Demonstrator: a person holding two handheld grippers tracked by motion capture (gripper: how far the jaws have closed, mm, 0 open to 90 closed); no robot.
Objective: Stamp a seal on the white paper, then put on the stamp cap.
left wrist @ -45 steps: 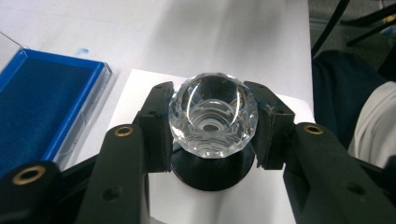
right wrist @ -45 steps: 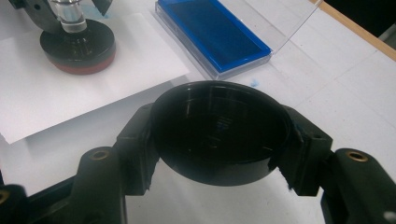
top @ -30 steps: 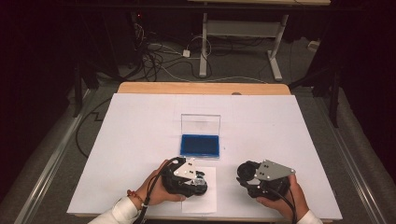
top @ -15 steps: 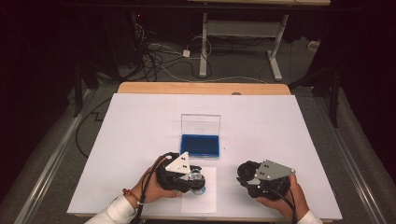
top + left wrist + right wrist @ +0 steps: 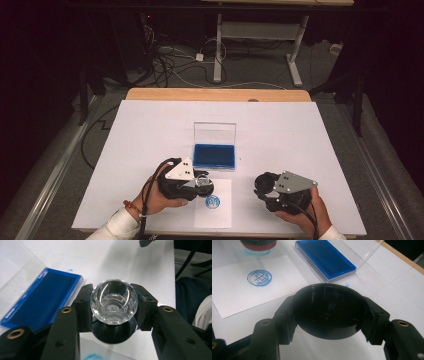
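White table (image 5: pixel 150 130) w/ wood far edge; blue ink pad (image 5: pixel 214 155), lid open, & stamped paper (image 5: pixel 216 216) lie on it.

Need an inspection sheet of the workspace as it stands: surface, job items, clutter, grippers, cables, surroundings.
Surface: white table top, wooden far edge.
Job's things: blue ink pad, clear lid raised; paper sheet bearing a round blue stamp print; stamp with faceted clear knob; black round cap.
Clutter: nothing seen.
Grippers: left gripper shut on stamp; right gripper shut on black round cap.
Cables: one trails from each gripper; loose cables on floor beyond.
Surroundings: dark room, white desk frame behind.
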